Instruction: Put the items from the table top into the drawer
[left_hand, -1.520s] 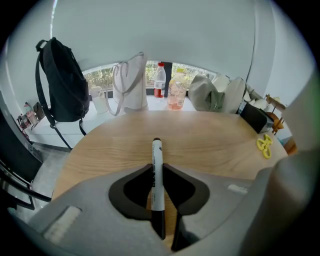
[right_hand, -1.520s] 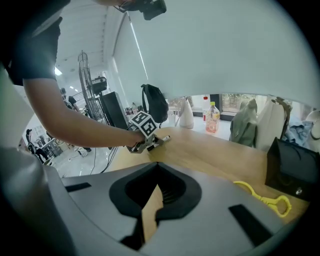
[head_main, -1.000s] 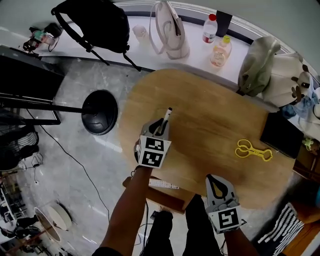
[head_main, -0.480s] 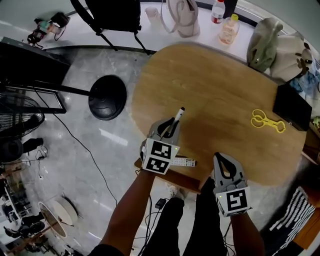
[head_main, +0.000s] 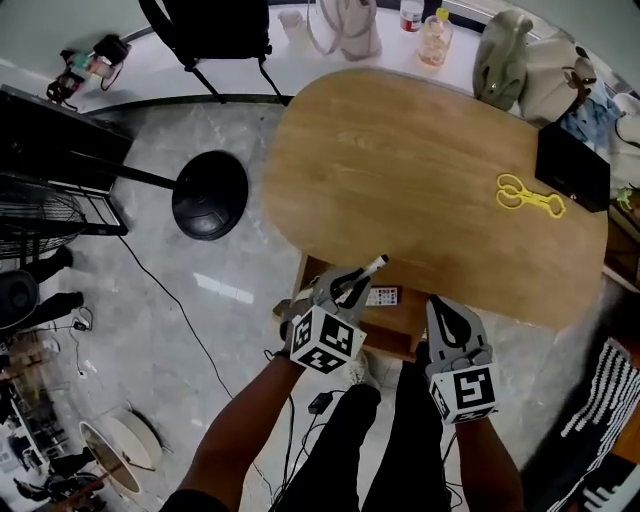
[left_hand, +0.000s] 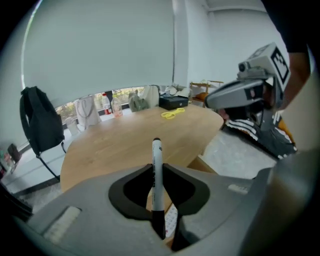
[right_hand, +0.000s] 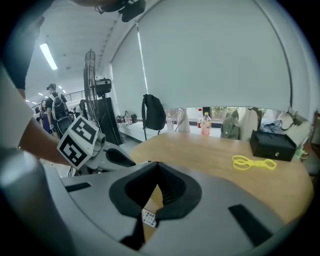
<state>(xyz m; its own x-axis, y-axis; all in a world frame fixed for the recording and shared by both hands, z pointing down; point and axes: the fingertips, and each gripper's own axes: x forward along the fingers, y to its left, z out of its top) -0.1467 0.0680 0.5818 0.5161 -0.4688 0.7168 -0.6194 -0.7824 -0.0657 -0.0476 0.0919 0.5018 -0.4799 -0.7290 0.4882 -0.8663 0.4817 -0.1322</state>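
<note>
While the left tongs (head_main: 348, 287) pinch the marker (head_main: 372, 266) lengthwise, the open drawer (head_main: 392, 328) lies just beneath; right tongs (head_main: 447, 318) closed, empty.

Oval wooden table (head_main: 400, 160), yellow scissors (head_main: 528, 195) near black box (head_main: 572, 165) at its edge

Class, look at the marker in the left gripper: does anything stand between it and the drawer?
Nothing visible does. The left gripper holds the marker over the open drawer; a remote lies inside it.
</note>
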